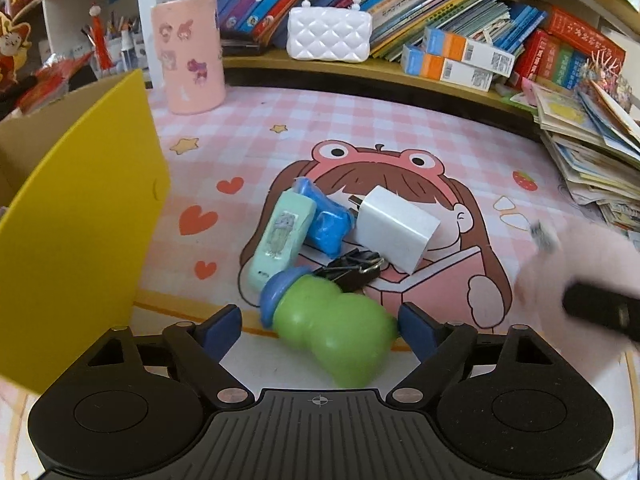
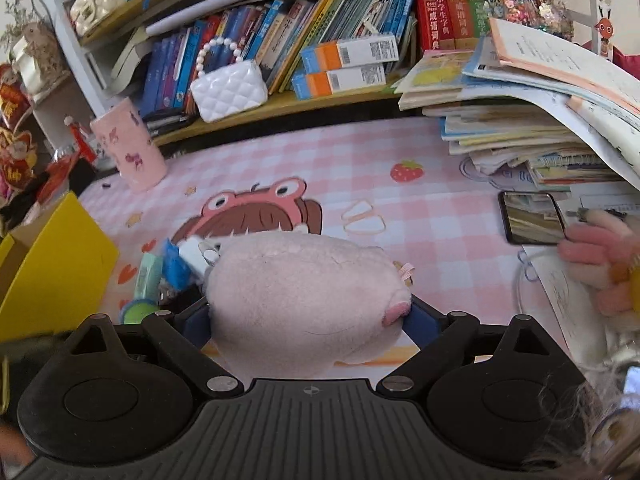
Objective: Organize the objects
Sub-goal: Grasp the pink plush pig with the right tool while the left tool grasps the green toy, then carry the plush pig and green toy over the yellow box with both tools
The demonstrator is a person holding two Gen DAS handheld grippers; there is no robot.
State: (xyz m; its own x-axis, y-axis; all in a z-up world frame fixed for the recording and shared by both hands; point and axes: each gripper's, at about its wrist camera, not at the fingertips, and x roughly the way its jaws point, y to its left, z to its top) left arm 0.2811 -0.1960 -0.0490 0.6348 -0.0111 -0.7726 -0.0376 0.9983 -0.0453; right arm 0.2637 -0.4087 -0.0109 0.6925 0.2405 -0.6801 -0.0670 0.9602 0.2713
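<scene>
In the left wrist view my left gripper (image 1: pixel 320 322) is open, with its jaws on either side of a green gourd-shaped bottle with a blue cap (image 1: pixel 332 332) that lies on the pink mat. Behind it lie a mint green case (image 1: pixel 280 236), a blue packet (image 1: pixel 326 220), a white charger plug (image 1: pixel 396 228) and a black binder clip (image 1: pixel 352 272). In the right wrist view my right gripper (image 2: pixel 308 316) is shut on a pink plush toy (image 2: pixel 304 296), held above the mat. The same pile shows at its left (image 2: pixel 160 272).
An open yellow cardboard box (image 1: pixel 80 220) stands at the left, also in the right wrist view (image 2: pixel 52 268). A pink sticker cup (image 1: pixel 192 52), a white quilted purse (image 1: pixel 328 34) and bookshelves are behind. Stacked books (image 2: pixel 520 136), a phone (image 2: pixel 532 218) and another plush (image 2: pixel 600 264) are at the right.
</scene>
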